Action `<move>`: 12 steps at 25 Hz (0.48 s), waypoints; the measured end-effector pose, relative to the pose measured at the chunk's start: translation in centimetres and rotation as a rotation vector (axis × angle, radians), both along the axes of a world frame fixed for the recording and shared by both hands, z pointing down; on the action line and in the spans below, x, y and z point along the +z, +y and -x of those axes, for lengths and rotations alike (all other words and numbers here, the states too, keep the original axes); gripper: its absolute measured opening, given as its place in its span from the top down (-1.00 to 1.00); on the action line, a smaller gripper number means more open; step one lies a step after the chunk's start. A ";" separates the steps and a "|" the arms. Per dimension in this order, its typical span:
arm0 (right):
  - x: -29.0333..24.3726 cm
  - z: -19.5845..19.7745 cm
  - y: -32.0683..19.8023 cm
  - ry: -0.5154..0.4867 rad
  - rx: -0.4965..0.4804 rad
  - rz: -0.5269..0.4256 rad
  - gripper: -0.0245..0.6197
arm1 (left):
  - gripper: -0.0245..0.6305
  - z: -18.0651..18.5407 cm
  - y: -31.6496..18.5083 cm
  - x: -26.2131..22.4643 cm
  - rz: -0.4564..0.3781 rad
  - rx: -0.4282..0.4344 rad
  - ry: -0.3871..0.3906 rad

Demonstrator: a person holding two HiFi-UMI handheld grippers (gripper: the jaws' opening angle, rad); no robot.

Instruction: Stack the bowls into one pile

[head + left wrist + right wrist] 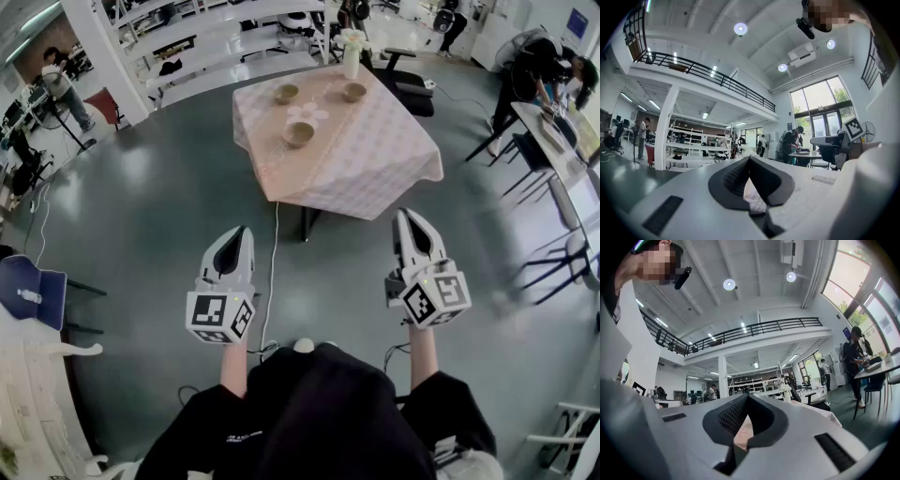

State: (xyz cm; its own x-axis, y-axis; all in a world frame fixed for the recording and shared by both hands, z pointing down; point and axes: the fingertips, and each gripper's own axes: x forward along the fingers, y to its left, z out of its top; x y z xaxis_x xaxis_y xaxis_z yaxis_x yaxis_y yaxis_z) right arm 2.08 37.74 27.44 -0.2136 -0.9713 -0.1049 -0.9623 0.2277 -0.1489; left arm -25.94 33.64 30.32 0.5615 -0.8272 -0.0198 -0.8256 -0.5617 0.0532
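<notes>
Three small brown bowls stand apart on a table with a pink patterned cloth (375, 159): one at the back left (286, 93), one at the back right (353, 91), one nearer the front (299, 133). Both grippers are held level over the floor, well short of the table. My left gripper (241, 232) is shut with nothing in it, and its tips meet in the left gripper view (749, 158). My right gripper (405, 216) is likewise shut and holds nothing (746, 395). A strip of the pink cloth (743, 432) shows through the gap behind the jaws.
A white vase with flowers (352, 54) stands at the table's far edge. A black chair (408, 86) is behind the table, and a cable (274, 272) runs over the grey floor. White shelving (216, 42) lies at the back left. People stand at the left (64, 84) and right (544, 70).
</notes>
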 end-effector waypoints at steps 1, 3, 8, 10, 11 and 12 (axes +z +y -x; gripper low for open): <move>0.1 -0.1 -0.1 0.000 -0.004 0.002 0.95 | 0.93 -0.2 0.0 0.0 0.003 0.001 0.000; 0.3 -0.3 -0.1 0.000 -0.009 0.005 0.95 | 0.93 -0.7 -0.1 0.1 0.008 0.004 -0.001; 0.7 -1.4 -0.5 -0.014 -0.015 0.011 0.95 | 0.93 -1.9 -0.3 0.4 0.012 0.005 -0.006; 0.9 -1.7 -0.8 -0.029 -0.034 0.020 0.95 | 0.93 -2.4 -0.4 0.4 0.015 0.004 -0.005; 1.0 -1.9 -0.9 -0.036 -0.044 0.023 0.95 | 0.93 -2.7 -0.4 0.3 0.017 0.004 -0.006; 1.0 -2.0 -1.0 -0.039 -0.053 0.026 0.95 | 0.93 -3.0 -0.4 0.3 0.017 0.003 -0.008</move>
